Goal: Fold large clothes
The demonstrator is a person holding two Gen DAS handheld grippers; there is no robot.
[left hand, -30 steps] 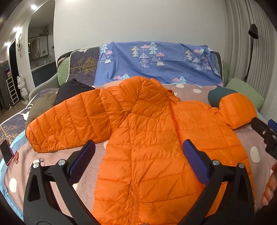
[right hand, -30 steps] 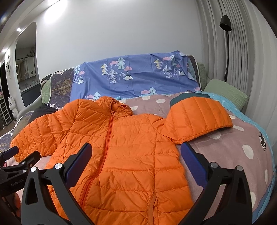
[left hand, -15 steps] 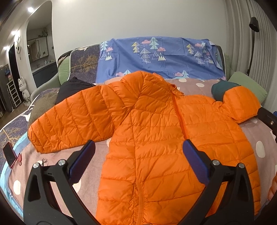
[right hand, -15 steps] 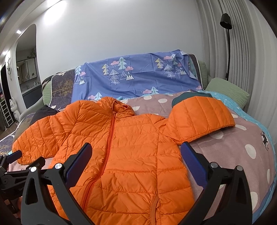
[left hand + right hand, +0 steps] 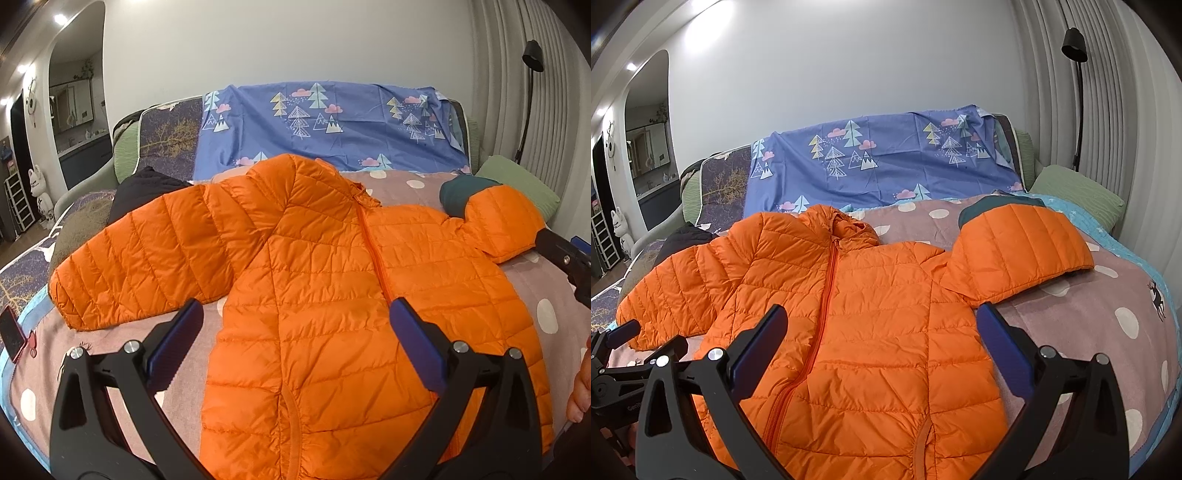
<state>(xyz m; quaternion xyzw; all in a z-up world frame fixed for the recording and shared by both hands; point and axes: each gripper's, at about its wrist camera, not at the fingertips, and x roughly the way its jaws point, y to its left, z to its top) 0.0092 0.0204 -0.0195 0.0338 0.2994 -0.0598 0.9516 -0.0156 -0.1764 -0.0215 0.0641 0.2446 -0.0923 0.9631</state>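
An orange quilted puffer jacket (image 5: 325, 288) lies front up and zipped on the bed, both sleeves spread out; it also shows in the right wrist view (image 5: 871, 314). Its left sleeve (image 5: 147, 254) reaches toward the bed's left side. Its right sleeve (image 5: 1019, 251) lies toward the right. My left gripper (image 5: 295, 343) is open and empty, hovering over the jacket's lower left part. My right gripper (image 5: 882, 347) is open and empty, above the jacket's lower right part. The left gripper shows at the right wrist view's left edge (image 5: 624, 354).
The bed has a brown polka-dot blanket (image 5: 1108, 314). A blue tree-print sheet (image 5: 325, 122) hangs at the back. A green pillow (image 5: 1078, 192) and a dark teal garment (image 5: 458, 192) lie at the right, a black garment (image 5: 140, 184) and a red phone (image 5: 13, 334) at the left.
Both grippers have risen and drawn back slightly, so the jacket sits lower and fuller in view. Both stay open. The jacket has not moved.
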